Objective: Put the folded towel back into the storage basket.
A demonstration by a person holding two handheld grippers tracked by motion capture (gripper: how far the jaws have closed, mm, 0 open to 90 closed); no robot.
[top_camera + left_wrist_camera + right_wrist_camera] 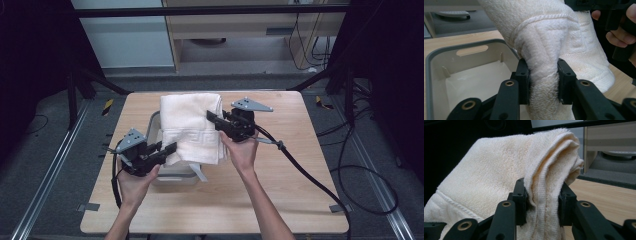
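A folded white towel (190, 125) with a woven key-pattern band hangs above the table, held on both sides. My left gripper (169, 149) is shut on the towel's near left corner; in the left gripper view the thick towel (544, 50) is pinched between the black pads (523, 80). On the towel's right edge my right gripper (212, 117) is also shut, with several layers of towel (499, 177) bunched between its pads (566, 205). Under the towel stands a grey open bin (172, 175), whose pale hollow inside (474, 82) lies below the left gripper.
The light wooden table (280, 190) carries the bin left of its middle. A black cable (310, 175) trails from the right gripper across the right half of the table. Dark frame legs and floor cables surround the table. The other hand (621, 32) is at the right.
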